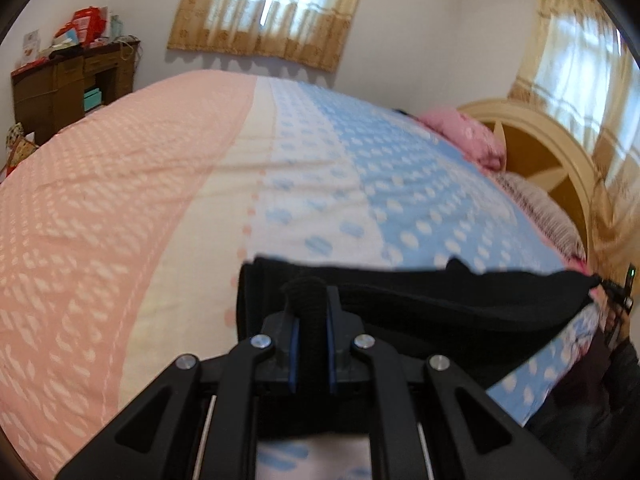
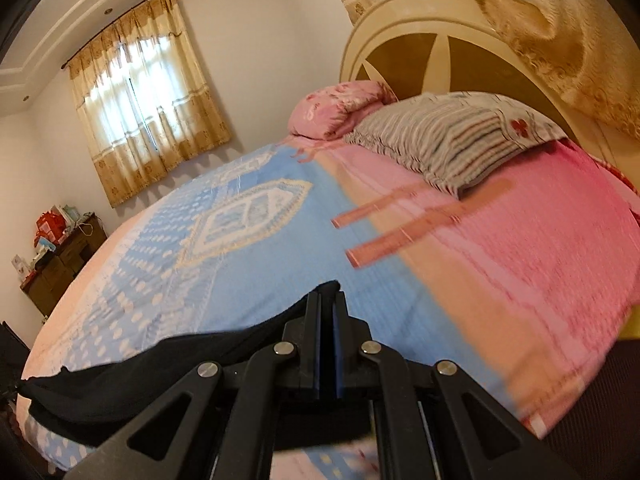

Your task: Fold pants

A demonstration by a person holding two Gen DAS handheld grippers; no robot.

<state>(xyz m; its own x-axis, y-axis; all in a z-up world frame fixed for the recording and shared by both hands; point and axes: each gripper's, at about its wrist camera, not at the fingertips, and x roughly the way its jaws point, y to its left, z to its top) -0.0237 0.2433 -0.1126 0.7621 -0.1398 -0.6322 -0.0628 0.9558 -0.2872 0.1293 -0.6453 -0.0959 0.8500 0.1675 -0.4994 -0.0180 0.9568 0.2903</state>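
Pants [image 1: 420, 296], one black pair, two grippers, left [image 1: 312, 320] and right [image 2: 328, 320], jaws clamping it, two pillows

Home bedroom: bed [image 1: 160, 200], pillows [image 2: 448, 136], curtains [image 1: 264, 12].

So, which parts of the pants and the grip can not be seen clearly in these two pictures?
- Black pants, left wrist view: lower part hidden behind the left gripper.
- Black pants, right wrist view: the pinched spot is hidden by the fingers of the right gripper.
- Waistband or leg ends: cannot tell, fabric blurred.
- Bed cover: pattern smeared by motion.
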